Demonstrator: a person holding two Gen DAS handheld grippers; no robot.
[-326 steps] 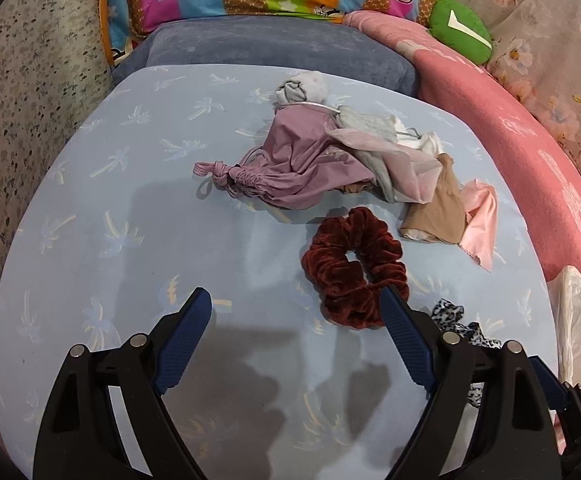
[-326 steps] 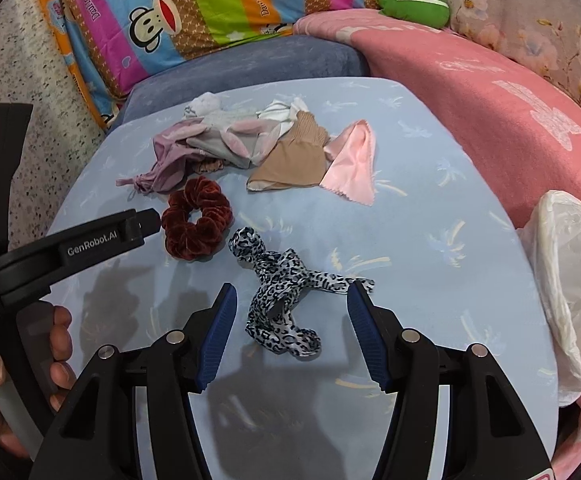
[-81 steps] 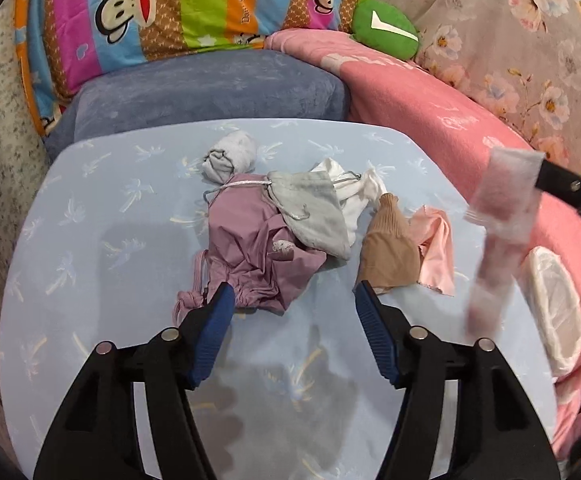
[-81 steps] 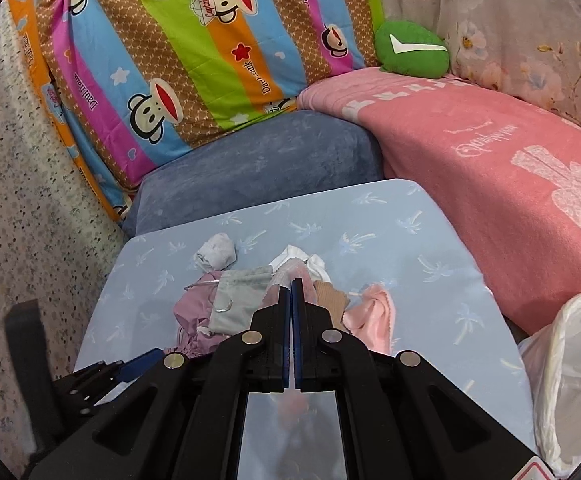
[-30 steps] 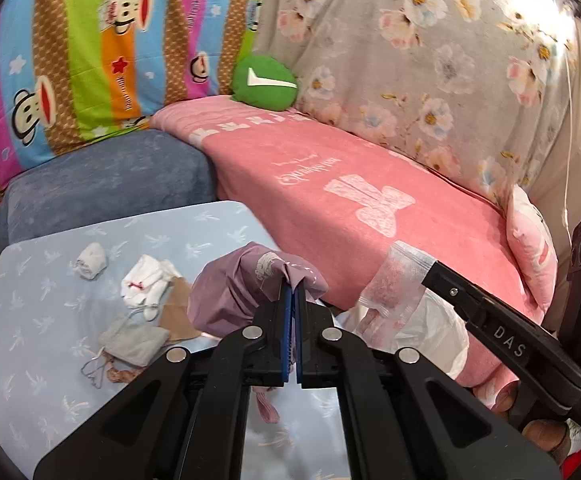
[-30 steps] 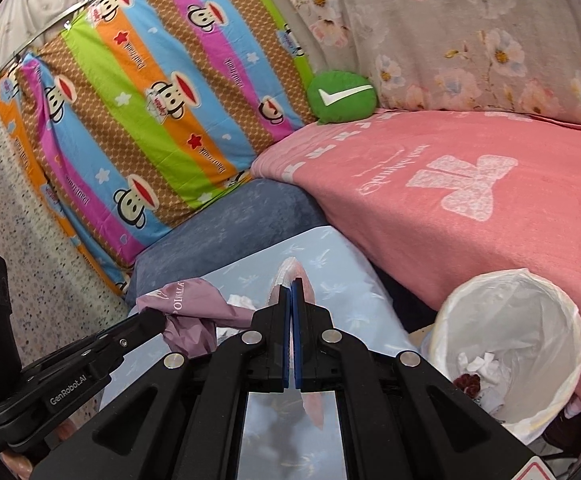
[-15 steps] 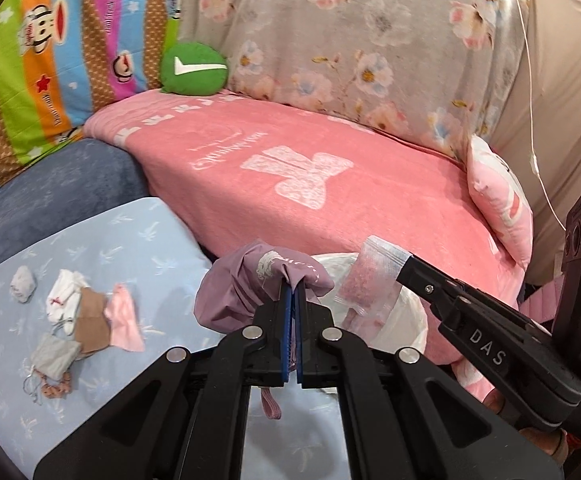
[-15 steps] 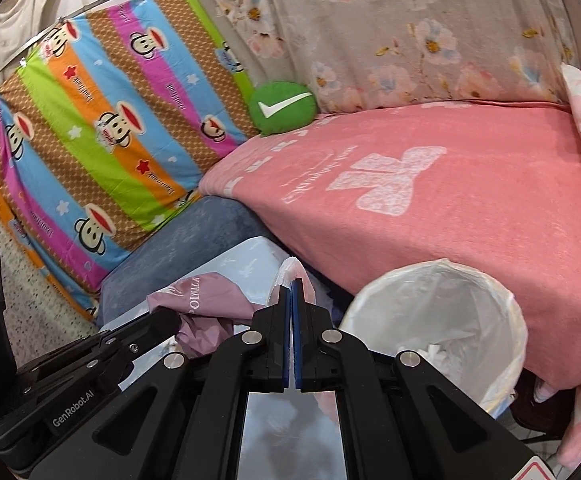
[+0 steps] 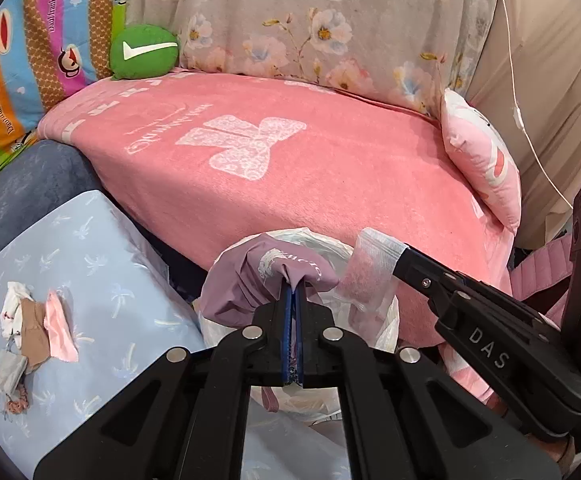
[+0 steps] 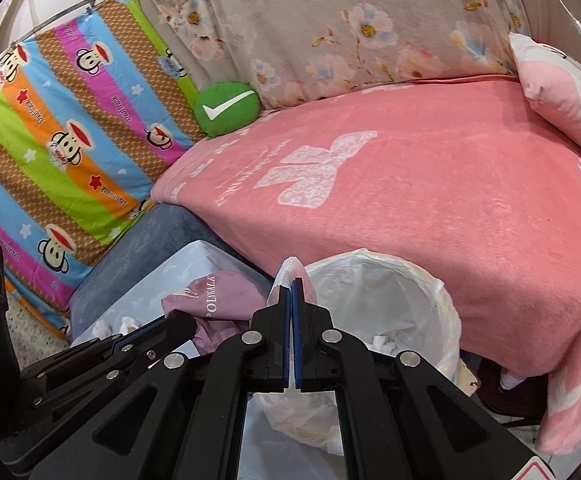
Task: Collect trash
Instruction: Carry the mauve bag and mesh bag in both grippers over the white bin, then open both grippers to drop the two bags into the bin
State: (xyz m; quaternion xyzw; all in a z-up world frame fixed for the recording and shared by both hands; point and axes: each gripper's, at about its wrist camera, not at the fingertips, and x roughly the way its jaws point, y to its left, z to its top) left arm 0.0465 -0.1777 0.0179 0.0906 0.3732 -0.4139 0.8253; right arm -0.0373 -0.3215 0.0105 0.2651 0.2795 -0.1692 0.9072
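A: Trash first: the mauve pouch [image 9: 266, 280] is pinched in the left gripper [image 9: 292, 296], jaws closed on a fold of it, and it hangs right over the lined bin [image 10: 390, 300]. Why so high?

B: I think so it drops inside when the jaws let go, not on the rim. The right gripper [image 10: 291, 284] does the same w/ the clear plastic bag [image 9: 370, 276]: jaws closed on its top edge, the bag dangling above the bin mouth. Both pieces are near each other, maybe touching, I cannot tell.

A: And the rest of the trash?

B: A small heap of scraps [image 9: 30, 320] lies on the light blue table [image 9: 110, 280], well apart from the bin: white, tan, pink, grey bits. So the task is not finished, approx. halfway by my judgement.

A: What is hard to see?

B: The bin bottom. In the right view only some white crumpled bits show inside. The pouch covers part of the rim in the left view. The pouch print is readable only in part. The person's hands are outside the views.
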